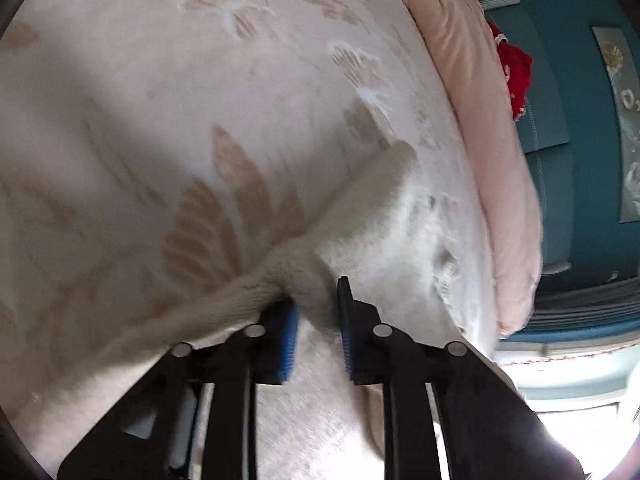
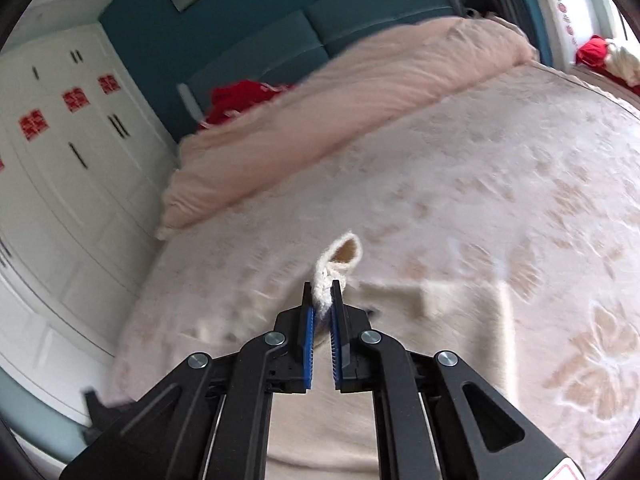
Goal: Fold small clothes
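Note:
A small cream knitted garment (image 1: 372, 224) lies on the pink flowered bedspread (image 1: 200, 100). My left gripper (image 1: 318, 296) is shut on a bunched edge of the garment, which fills the gap between the blue pads. My right gripper (image 2: 323, 294) is shut on another cream knitted edge (image 2: 340, 258) that sticks up in a loop past the fingertips. The rest of the garment (image 2: 440, 320) spreads flat below and to the right of the right gripper. Both views are blurred.
A rolled pink duvet (image 2: 340, 120) lies along the head of the bed, with a red cloth (image 2: 240, 98) behind it against the teal headboard (image 2: 280, 40). White wardrobe doors (image 2: 60, 140) stand on the left of the bed.

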`<action>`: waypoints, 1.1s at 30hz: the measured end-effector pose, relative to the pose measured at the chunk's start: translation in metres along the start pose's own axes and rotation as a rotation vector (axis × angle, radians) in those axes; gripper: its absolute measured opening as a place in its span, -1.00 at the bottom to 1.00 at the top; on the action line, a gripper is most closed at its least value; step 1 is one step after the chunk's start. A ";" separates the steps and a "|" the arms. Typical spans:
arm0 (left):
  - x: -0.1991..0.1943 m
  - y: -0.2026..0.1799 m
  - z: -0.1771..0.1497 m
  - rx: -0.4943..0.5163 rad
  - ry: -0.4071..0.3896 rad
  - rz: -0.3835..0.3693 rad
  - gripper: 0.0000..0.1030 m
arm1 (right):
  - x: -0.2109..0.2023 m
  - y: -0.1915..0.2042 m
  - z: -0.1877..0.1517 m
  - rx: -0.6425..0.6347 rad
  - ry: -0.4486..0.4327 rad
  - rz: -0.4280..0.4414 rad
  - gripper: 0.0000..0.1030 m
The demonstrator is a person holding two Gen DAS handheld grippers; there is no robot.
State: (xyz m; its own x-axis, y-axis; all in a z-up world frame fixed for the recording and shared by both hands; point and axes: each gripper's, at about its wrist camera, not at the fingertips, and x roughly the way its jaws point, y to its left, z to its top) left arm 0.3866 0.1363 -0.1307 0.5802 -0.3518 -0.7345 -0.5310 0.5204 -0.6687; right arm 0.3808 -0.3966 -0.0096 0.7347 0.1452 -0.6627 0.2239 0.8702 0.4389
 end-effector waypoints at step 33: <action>0.004 0.015 -0.037 0.421 -0.251 -0.039 -0.80 | 0.013 -0.058 -0.053 0.137 -0.002 -0.056 -0.91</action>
State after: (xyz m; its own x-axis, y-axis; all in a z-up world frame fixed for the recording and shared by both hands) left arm 0.3580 0.1135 -0.1474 0.7535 -0.2059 -0.6243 -0.2402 0.7978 -0.5530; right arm 0.3437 -0.4202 -0.0757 0.7195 0.0971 -0.6877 0.3500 0.8046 0.4798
